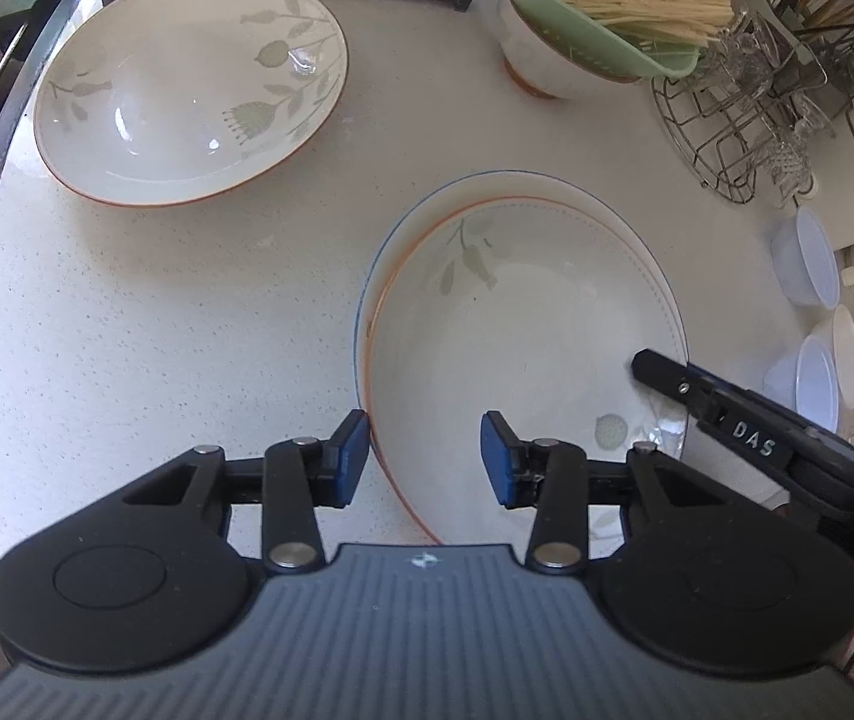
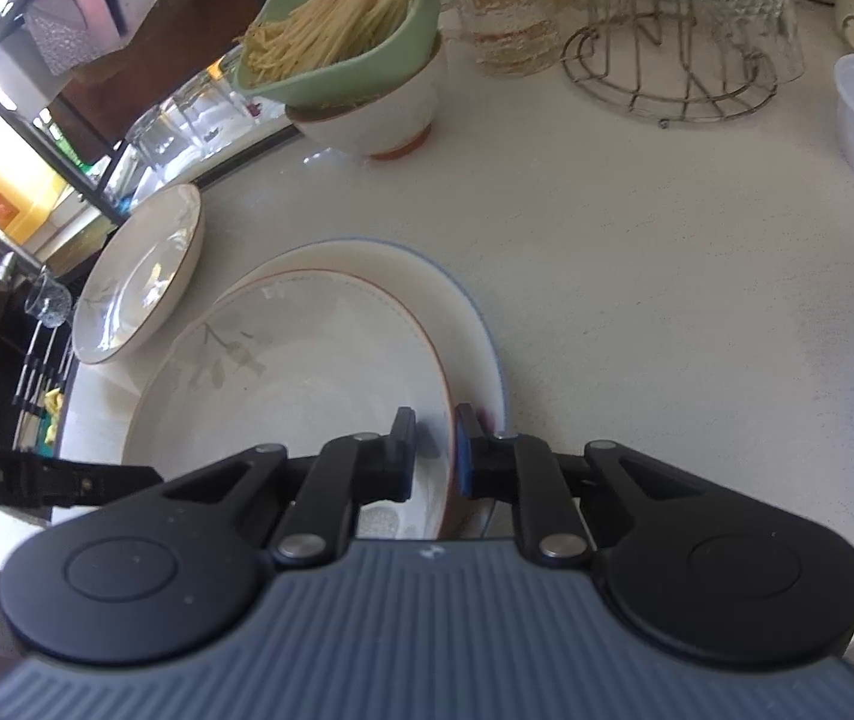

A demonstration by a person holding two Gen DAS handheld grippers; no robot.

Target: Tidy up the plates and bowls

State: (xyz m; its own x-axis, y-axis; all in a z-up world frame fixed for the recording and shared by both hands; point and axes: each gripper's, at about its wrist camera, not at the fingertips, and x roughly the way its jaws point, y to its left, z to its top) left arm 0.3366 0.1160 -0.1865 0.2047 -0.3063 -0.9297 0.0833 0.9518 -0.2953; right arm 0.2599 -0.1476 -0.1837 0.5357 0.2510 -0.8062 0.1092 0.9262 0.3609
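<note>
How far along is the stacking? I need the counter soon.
Done: one floral plate sits on the blue-rimmed plate. In hand: right gripper is shut on its rim; left gripper is open. Left: second floral plate lies apart.

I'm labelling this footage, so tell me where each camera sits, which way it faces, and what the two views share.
Left wrist: on the left gripper, looking steeply down at the floral bowl on the blue-rimmed plate; its own open fingers and the right gripper show.
Right wrist: on the right gripper, angled down at the floral bowl's rim, fingers shut on it; a left-gripper strap shows.
Shared: that bowl and plate, the second floral bowl, the green noodle bowl.
</note>
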